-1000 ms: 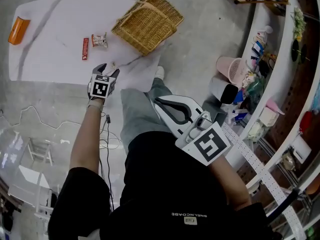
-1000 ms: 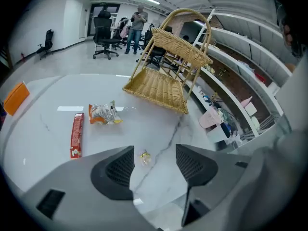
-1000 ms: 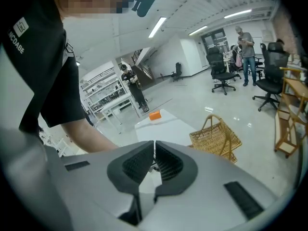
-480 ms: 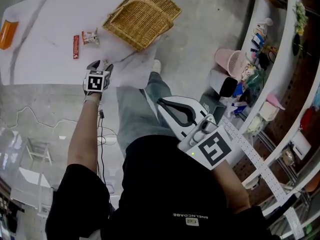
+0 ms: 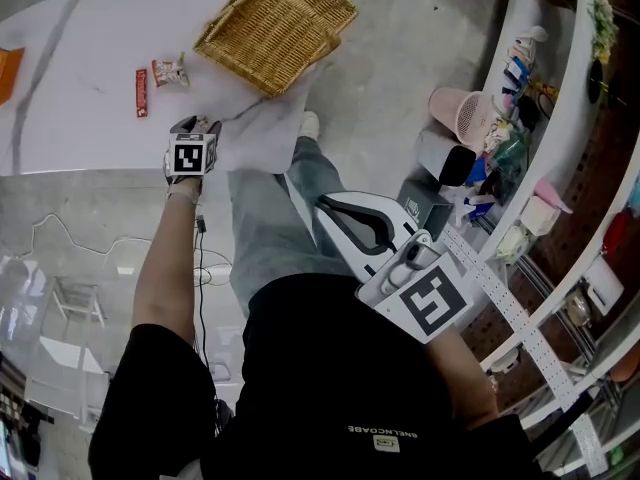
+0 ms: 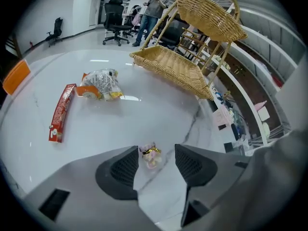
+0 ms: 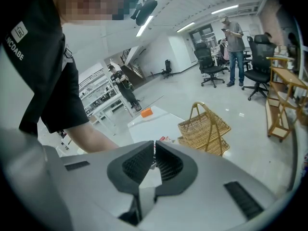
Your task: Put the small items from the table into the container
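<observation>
One candy (image 6: 150, 157) between left gripper (image 6: 156, 151) jaws (apart)

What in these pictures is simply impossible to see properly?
- Small wrapped candy: in the head view it is covered by the left gripper. Only the left gripper view shows it, between the open jaws.
- Orange object: cut off by the head view's left edge, so what it is cannot be told.
- Print on the red bar: too small to read in every view.
</observation>
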### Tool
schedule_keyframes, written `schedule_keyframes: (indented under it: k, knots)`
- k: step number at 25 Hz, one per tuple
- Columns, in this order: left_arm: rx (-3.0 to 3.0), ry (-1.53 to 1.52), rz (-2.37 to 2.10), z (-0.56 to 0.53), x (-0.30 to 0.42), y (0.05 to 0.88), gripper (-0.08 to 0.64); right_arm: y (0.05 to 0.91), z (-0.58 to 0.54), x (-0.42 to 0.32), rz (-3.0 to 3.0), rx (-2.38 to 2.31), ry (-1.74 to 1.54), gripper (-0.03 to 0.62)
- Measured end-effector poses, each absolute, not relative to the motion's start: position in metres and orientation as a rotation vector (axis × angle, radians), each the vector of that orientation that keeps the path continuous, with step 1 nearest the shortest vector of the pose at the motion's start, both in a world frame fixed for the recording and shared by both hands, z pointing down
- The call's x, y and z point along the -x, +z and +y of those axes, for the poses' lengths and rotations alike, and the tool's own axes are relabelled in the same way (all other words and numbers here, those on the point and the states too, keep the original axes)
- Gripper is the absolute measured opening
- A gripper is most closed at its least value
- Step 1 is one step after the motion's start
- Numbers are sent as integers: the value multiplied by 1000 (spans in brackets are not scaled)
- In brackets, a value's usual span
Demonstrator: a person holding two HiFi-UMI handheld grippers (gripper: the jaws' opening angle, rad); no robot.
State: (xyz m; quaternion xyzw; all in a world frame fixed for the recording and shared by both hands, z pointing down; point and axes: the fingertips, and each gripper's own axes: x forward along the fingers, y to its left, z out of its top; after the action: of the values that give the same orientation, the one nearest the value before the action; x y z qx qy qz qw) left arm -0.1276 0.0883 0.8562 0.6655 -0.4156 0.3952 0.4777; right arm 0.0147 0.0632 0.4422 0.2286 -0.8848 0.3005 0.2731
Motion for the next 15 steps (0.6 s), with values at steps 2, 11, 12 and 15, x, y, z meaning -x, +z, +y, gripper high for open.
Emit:
schedule_keyframes:
  k: [2, 11, 12, 15]
  knots:
    - [-1627, 966, -1020, 89, 127, 856, 241, 443, 63, -16, -2378, -618, 810, 0]
    - [-1610, 1010, -1054, 87, 139, 857, 146, 442, 61, -14, -2383, -628, 820, 0]
    - [-1611, 1016, -1050, 88, 139, 857, 146, 442, 61, -13, -2386, -631, 821, 0]
    - [-1615, 1022, -1046, 88, 141, 853, 143, 438, 58, -11, -2397, -636, 820, 0]
